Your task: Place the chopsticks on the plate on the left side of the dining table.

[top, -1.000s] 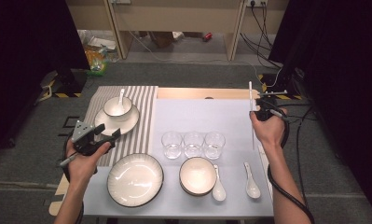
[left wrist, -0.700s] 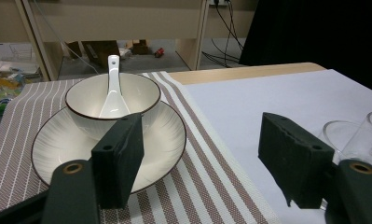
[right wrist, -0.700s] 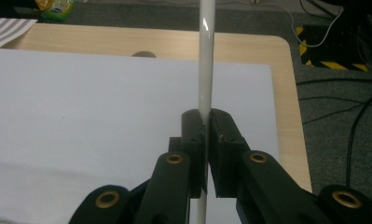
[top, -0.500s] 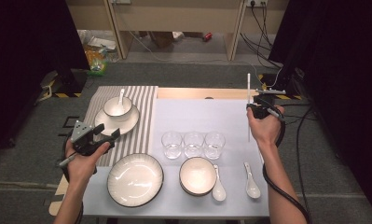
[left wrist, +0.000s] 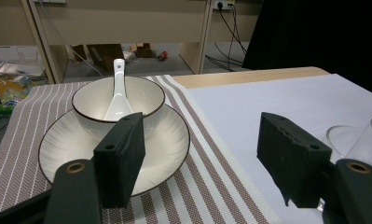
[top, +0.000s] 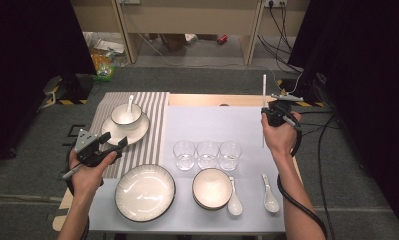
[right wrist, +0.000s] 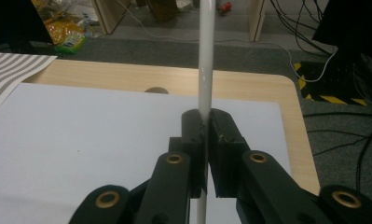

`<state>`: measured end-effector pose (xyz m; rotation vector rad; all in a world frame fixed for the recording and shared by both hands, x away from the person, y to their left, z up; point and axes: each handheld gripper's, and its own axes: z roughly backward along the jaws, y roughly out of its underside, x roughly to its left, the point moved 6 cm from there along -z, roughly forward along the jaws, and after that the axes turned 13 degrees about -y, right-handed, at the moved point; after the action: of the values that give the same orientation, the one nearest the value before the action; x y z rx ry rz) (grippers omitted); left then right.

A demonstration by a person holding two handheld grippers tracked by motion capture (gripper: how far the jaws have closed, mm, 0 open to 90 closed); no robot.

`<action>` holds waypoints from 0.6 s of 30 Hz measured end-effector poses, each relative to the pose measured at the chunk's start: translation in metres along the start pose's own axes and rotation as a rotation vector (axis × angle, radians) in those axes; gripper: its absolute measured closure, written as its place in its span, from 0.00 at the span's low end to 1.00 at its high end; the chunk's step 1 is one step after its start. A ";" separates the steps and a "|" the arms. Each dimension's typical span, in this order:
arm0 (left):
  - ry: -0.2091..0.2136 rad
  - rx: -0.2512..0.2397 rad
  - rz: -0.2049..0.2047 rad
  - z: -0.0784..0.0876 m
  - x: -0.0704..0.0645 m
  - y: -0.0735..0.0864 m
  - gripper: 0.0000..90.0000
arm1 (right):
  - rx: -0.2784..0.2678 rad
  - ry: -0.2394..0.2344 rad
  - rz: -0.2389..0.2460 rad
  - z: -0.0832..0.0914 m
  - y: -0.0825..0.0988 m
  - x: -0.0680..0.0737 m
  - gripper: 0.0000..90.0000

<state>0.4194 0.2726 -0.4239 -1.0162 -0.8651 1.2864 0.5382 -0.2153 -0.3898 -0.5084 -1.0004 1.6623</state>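
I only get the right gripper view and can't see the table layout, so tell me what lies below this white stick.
Observer: The white stick hangs upright in the right gripper, over the bare mat beyond the three glasses.
Operator: Report the left gripper.
Observer: The left gripper is open, fingers empty, facing a bowl on a plate.
Operator: Say what is in that bowl.
Observer: A white spoon rests in it.
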 end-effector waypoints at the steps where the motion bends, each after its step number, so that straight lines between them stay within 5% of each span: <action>1: 0.001 0.001 -0.001 0.000 0.000 0.000 0.35 | -0.007 -0.005 -0.002 -0.001 -0.001 0.003 0.95; 18: 0.002 -0.004 -0.002 0.001 -0.001 -0.001 0.35 | -0.051 -0.032 0.029 -0.010 -0.011 0.023 0.95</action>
<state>0.4189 0.2717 -0.4230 -1.0199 -0.8674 1.2816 0.5446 -0.1891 -0.3830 -0.5339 -1.0657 1.6782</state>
